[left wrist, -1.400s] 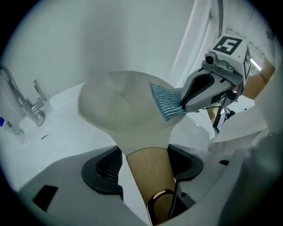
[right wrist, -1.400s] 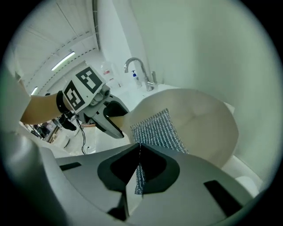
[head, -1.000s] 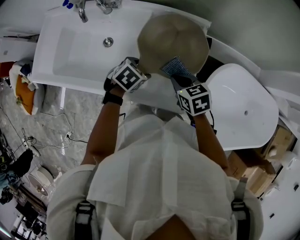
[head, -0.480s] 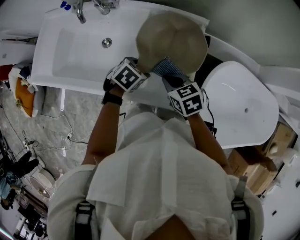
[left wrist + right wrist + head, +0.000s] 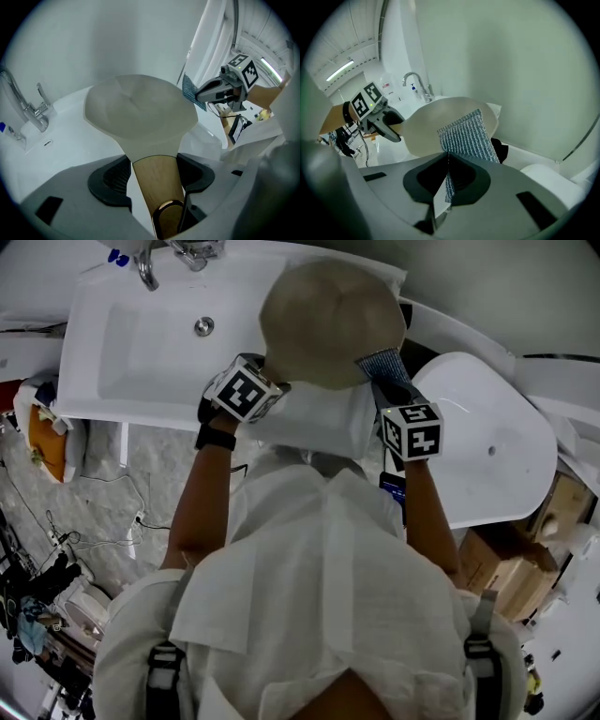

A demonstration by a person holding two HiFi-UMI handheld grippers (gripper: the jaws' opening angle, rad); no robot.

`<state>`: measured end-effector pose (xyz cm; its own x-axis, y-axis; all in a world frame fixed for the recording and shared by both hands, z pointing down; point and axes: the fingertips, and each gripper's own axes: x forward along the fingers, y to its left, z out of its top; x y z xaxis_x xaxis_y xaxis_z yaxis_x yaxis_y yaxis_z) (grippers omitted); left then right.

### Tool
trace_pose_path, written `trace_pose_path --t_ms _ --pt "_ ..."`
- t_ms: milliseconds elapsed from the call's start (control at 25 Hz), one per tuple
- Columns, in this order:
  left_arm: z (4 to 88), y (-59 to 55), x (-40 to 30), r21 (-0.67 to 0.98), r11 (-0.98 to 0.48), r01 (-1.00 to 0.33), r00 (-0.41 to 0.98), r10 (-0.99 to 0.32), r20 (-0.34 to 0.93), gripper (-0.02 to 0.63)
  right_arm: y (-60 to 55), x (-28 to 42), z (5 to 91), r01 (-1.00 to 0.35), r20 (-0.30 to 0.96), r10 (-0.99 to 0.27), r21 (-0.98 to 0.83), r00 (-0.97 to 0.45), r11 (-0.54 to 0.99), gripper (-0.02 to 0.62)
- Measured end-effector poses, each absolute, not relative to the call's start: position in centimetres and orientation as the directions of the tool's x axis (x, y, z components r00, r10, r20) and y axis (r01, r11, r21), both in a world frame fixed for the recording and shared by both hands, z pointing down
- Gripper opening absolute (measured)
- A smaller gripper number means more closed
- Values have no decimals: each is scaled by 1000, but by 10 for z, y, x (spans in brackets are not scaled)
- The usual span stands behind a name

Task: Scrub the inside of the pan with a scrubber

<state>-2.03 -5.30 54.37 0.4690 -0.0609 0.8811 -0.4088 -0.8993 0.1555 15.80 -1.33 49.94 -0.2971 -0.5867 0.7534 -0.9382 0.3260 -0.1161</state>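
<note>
Pan (image 5: 328, 320): carried above the sink (image 5: 141, 343). Left gripper (image 5: 153, 174) jaws close on the pan's wooden handle (image 5: 157, 199), steadying it. Scrubber (image 5: 466, 133): beside the pan's rim, pinched in the right gripper's (image 5: 447, 176) shut jaws, apparently for scrubbing.

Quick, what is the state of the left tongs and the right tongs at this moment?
Left tongs: jaws closing on the wooden handle of the pan, holding it.
Right tongs: shut on the scrubber.

Open sink basin (image 5: 141, 343) left of the pan (image 5: 328, 320); faucet (image 5: 143, 274) at its far corner.
</note>
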Motion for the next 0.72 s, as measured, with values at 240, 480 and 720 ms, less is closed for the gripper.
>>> trace_pose_path --t_ms 240,480,720 --pt "543 -54 -19 154 -897 -414 468 -65 881 302 -16 163 499 -940 752 -593 -107 -290 325 17" --pt "544 -52 -19 159 -898 -411 465 -57 884 302 -3 112 499 -891 735 -544 -185 -405 414 17" --pt "544 -54 -20 160 -895 -416 466 -58 883 301 -1 86 497 -853 722 -510 -218 -467 473 17"
